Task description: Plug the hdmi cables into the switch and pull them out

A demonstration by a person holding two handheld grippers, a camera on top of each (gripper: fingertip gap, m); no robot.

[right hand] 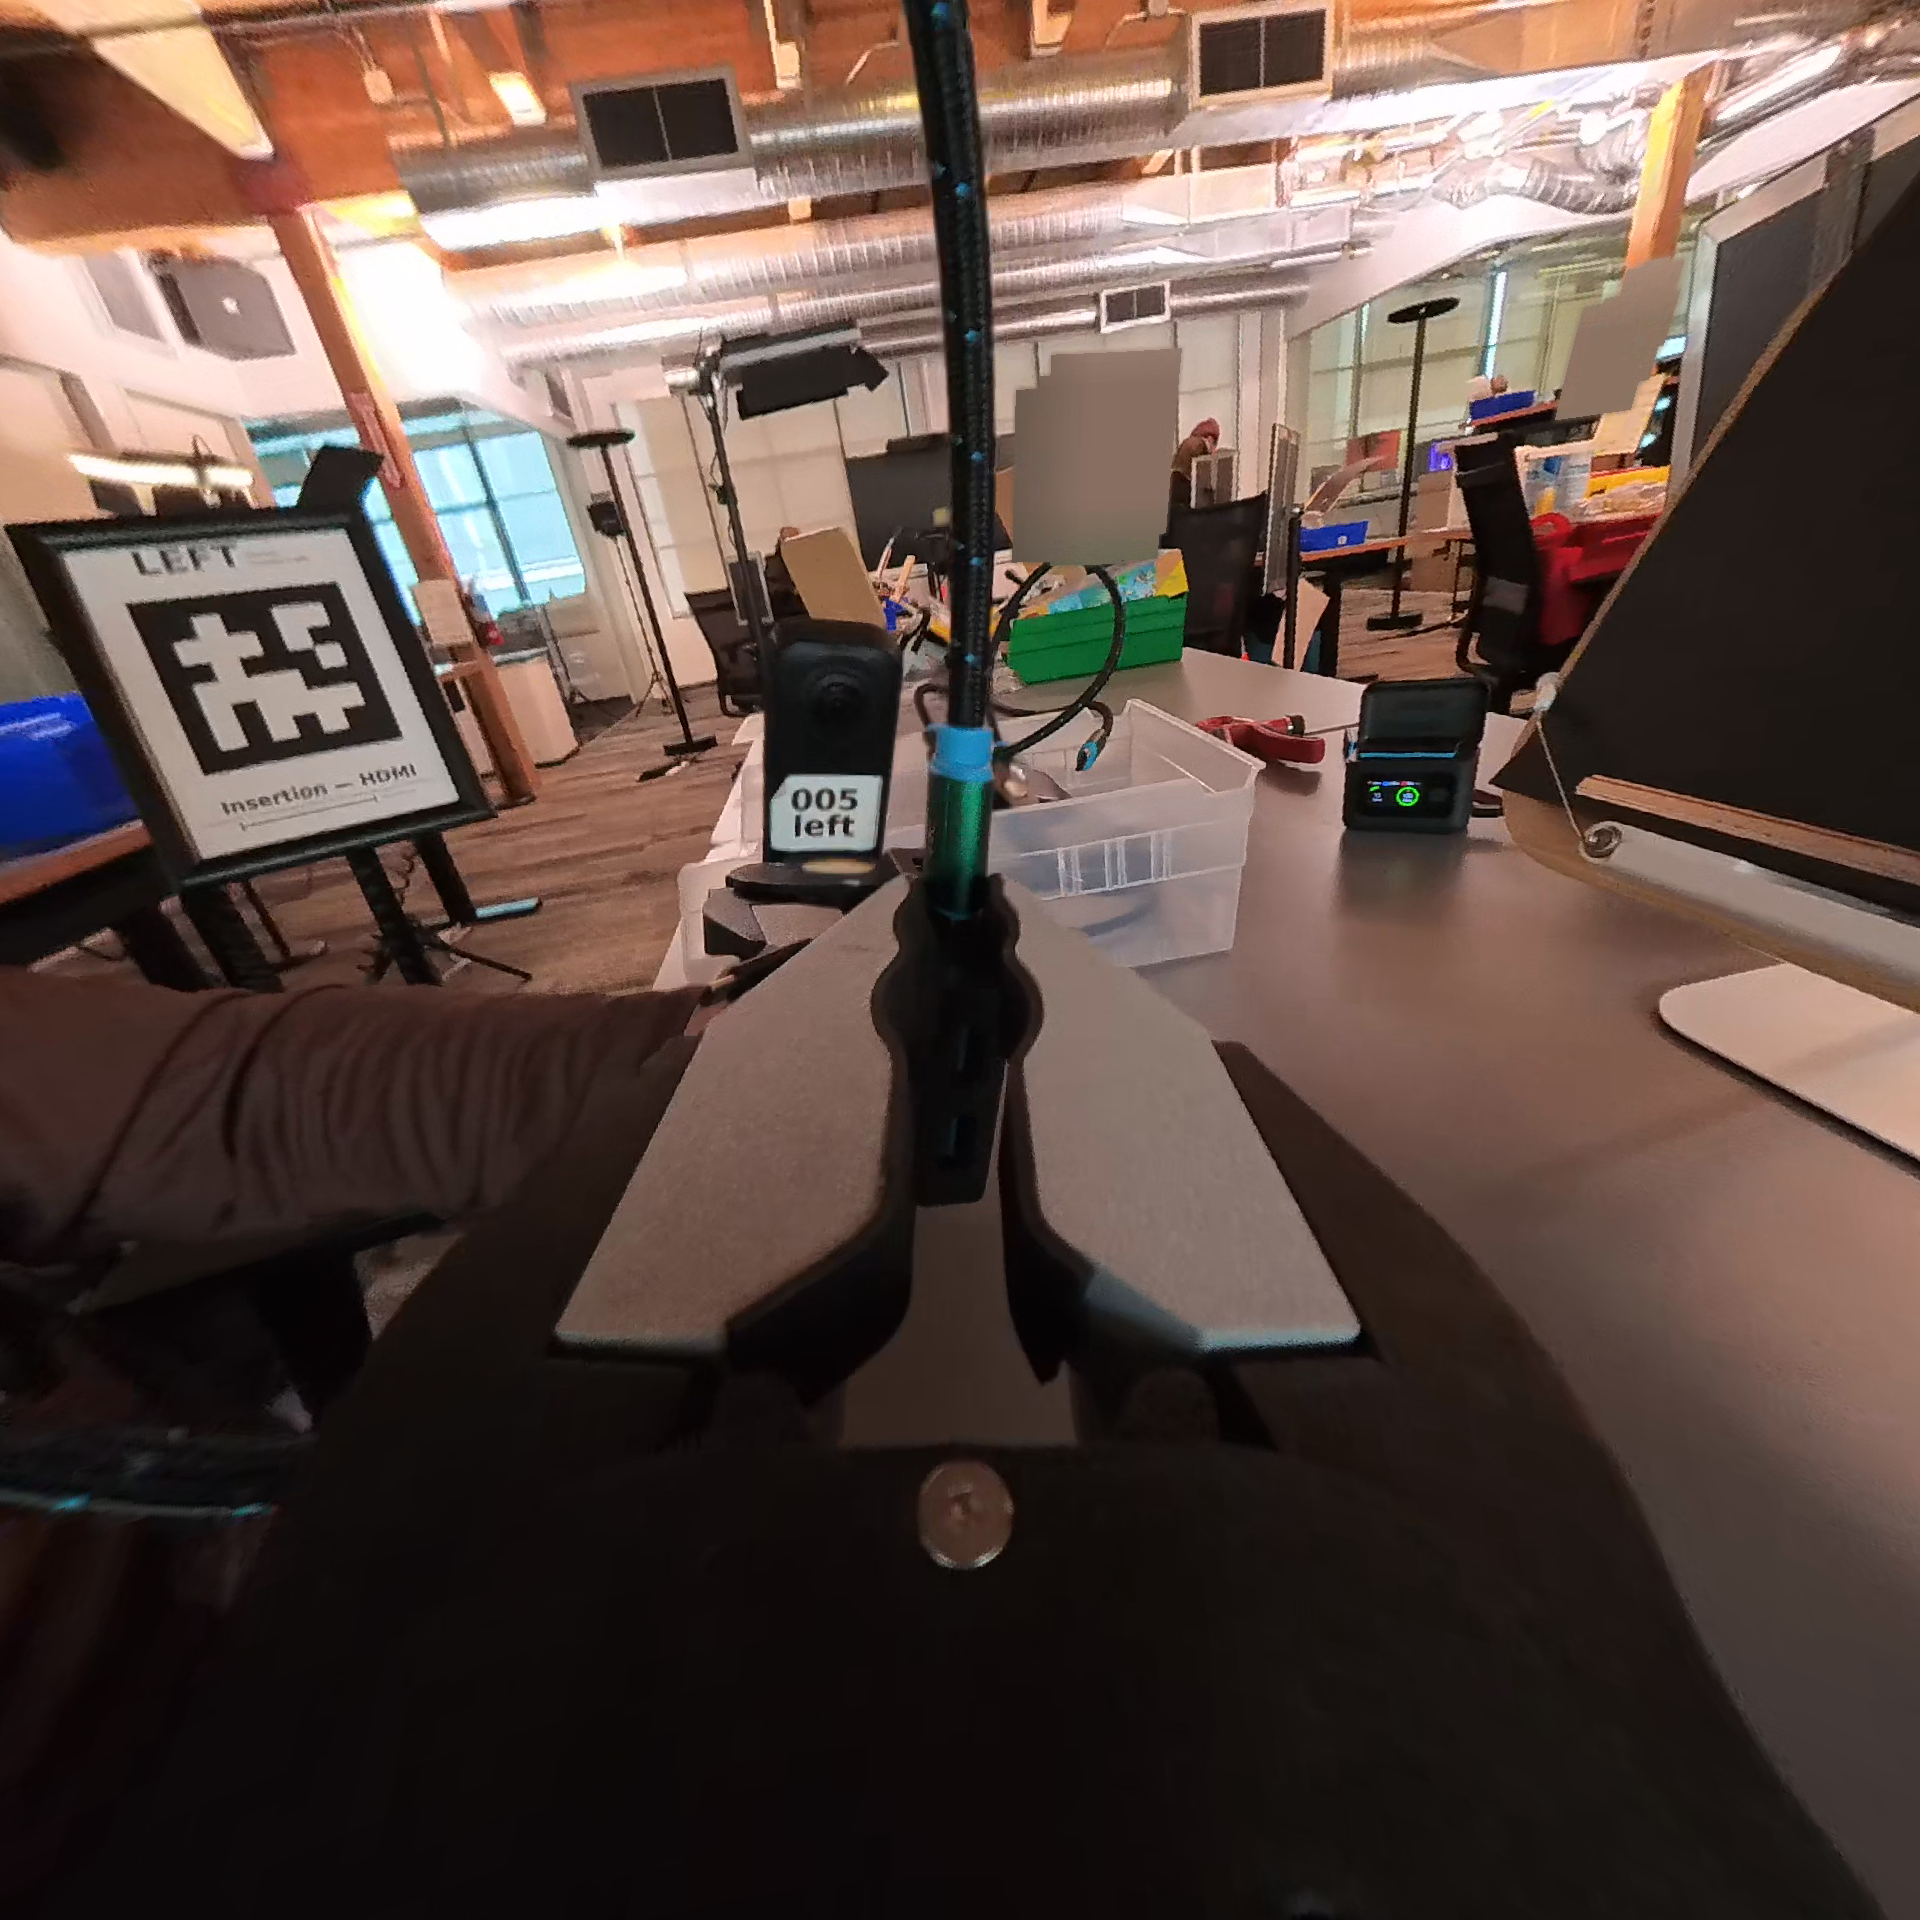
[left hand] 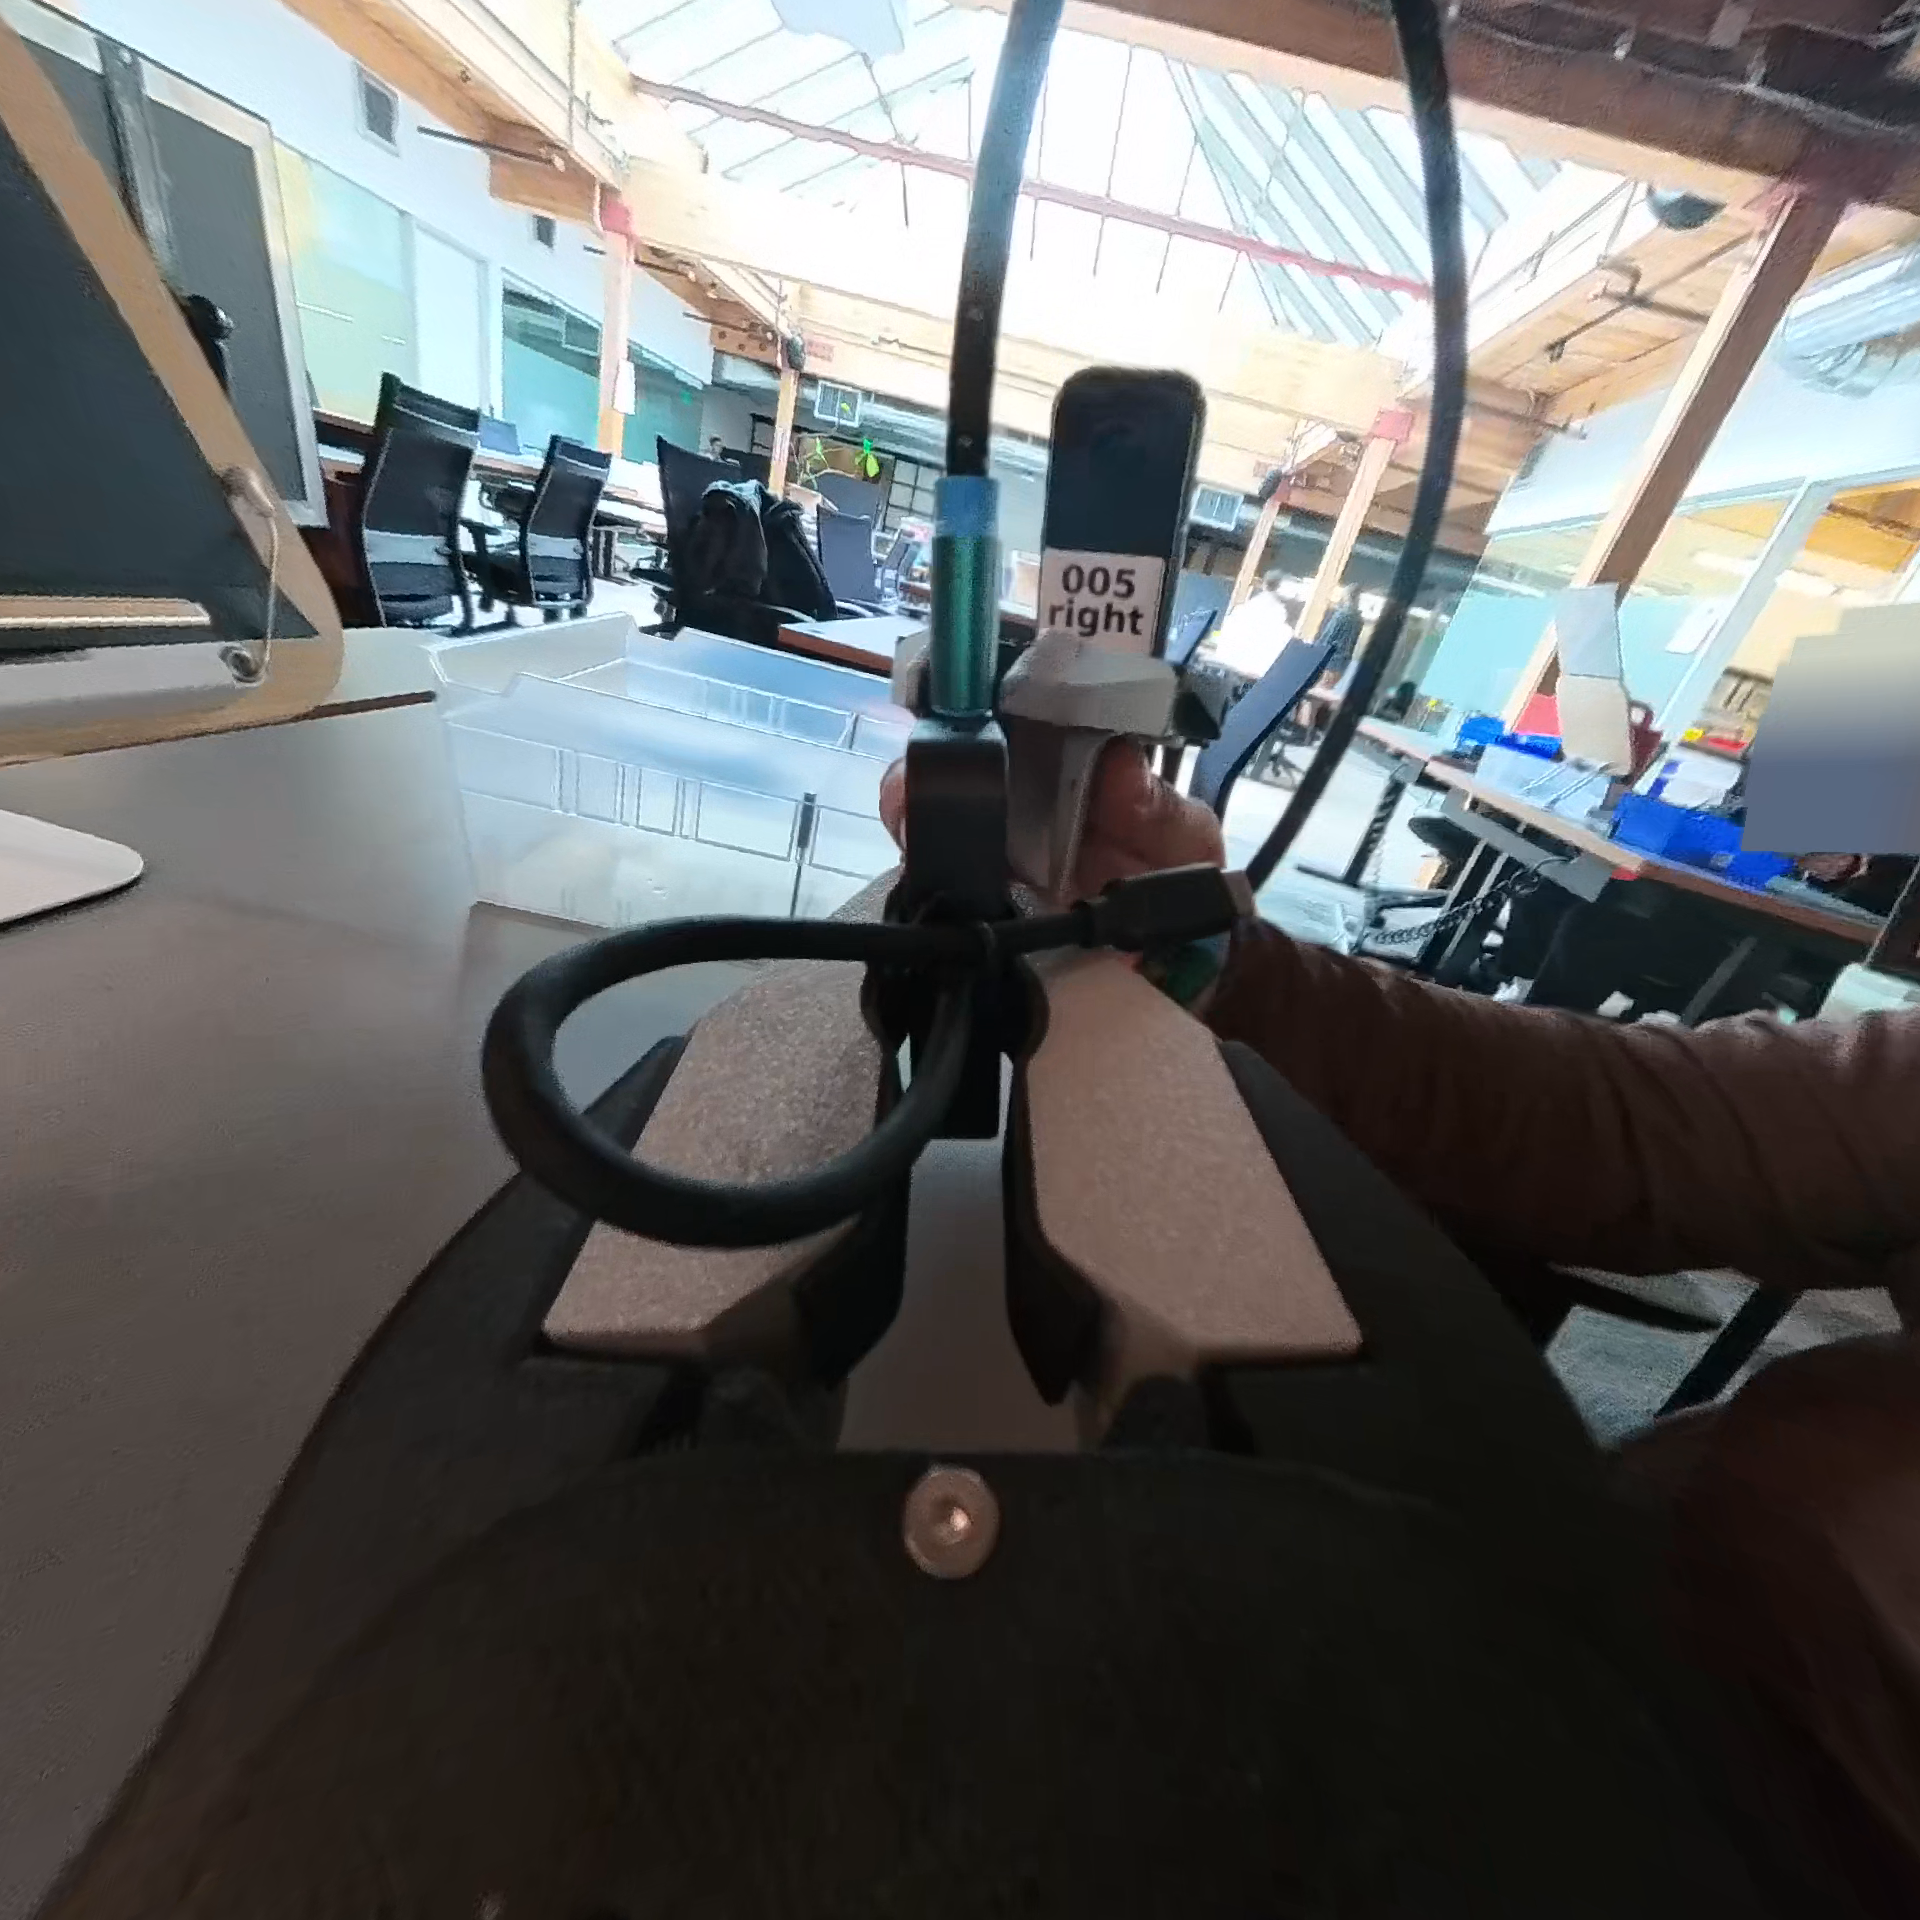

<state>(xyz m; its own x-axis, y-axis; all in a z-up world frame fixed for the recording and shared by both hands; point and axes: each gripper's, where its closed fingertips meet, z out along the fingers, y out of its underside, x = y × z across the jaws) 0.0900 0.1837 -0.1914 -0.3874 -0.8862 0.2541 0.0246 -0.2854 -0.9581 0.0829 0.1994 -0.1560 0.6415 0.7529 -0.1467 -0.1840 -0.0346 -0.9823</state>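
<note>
Now I see the grey worktop (right hand: 1455,1091) under both tools, with the foot and screen of a big monitor (right hand: 1787,748) at its edge. Behind my tools stands a clear plastic bin (right hand: 1143,831) on the worktop, and some loose cables lie in it. Further back, beside the monitor, is a small black box with a lit display (right hand: 1408,769).

My left tool (left hand: 951,997) is almost closed, and its pads press on a small black switch (left hand: 956,821) that stands upright between them. A short black cable (left hand: 665,1091) comes out of the switch, makes a loop to the left side, crosses in front of the fingers and ends in a black plug (left hand: 1164,909) on the right, which hangs free in the air.

My right tool (right hand: 956,997) is also almost closed, with only a narrow gap. It has hold of a green metal plug (right hand: 961,842) with a blue collar; the dark pads are on both sides of it. In the left wrist view this green plug (left hand: 961,623) stands on top of the switch, touching it, but I cannot tell how deep it sits inside. Its braided black cable (right hand: 971,364) goes straight up out of the picture.
</note>
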